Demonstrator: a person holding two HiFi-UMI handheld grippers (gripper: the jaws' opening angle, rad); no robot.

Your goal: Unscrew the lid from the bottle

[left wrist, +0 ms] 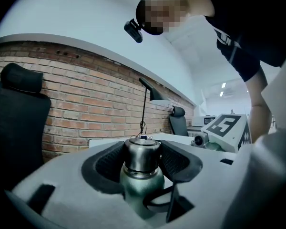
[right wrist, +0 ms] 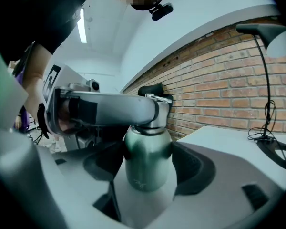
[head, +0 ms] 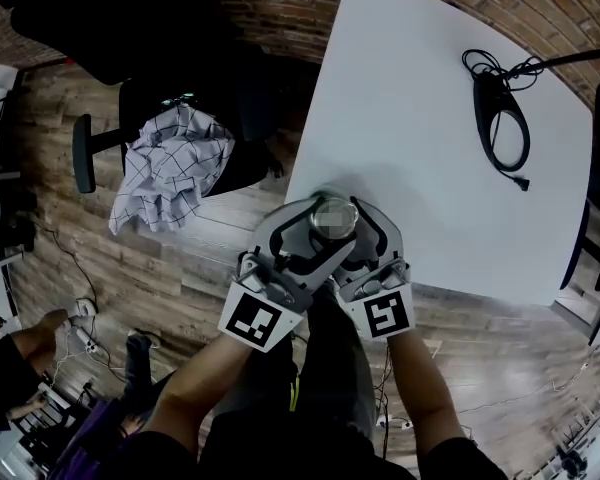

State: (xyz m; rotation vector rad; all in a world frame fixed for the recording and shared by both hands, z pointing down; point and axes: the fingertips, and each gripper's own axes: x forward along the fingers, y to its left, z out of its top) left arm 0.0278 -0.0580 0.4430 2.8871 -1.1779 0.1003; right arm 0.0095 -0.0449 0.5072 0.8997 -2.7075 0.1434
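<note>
A green metal bottle with a steel screw lid stands upright at the near edge of the white table. My left gripper reaches in level, and its black pads press on both sides of the lid. My right gripper is shut on the bottle's green body lower down. In the right gripper view a grey finger of the left gripper crosses to the lid from the left. From the head view both grippers meet round the bottle, whose top is blurred over.
A black desk lamp's base and coiled cable lie at the table's far right, the lamp head arching above. A black chair with a checked cloth stands left of the table on the wooden floor. A brick wall lies behind.
</note>
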